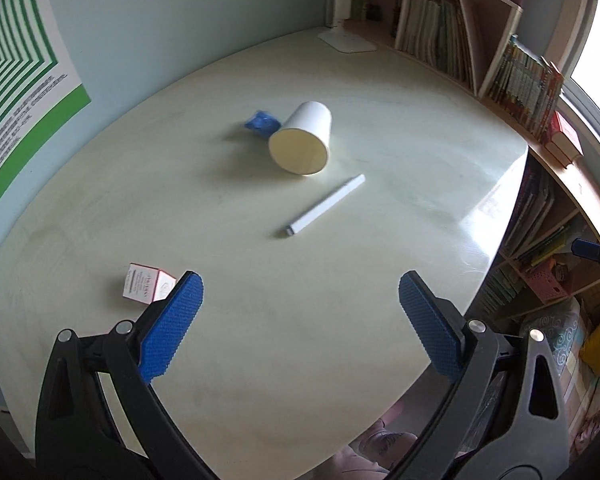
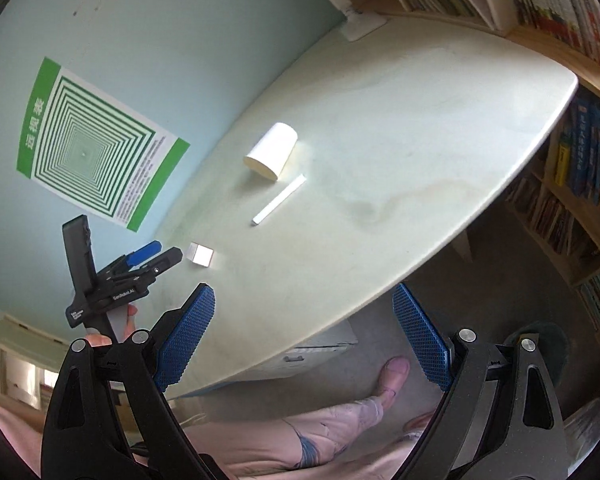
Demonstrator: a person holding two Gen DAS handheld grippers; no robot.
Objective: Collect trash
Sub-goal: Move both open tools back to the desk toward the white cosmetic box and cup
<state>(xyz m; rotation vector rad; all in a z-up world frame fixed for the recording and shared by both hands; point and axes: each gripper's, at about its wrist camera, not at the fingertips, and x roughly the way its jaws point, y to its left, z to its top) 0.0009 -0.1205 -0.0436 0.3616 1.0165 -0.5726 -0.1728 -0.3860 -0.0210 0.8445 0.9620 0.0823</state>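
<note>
Looking through the left wrist cam, the left hand-held gripper is spread wide with nothing in it, above the tabletop. The white cup lies tipped over, mouth facing the camera, inside looks empty. Blue crumpled wrapper touches the cup's far-left side; white stick lies diagonally just in front; small box is nearer, left.

Right wrist cam: the right hand-held gripper is also wide, empty, off the tabletop edge; cup well ahead.

Glossy smooth table — matt paper cup, textured rubbery pads.
</note>
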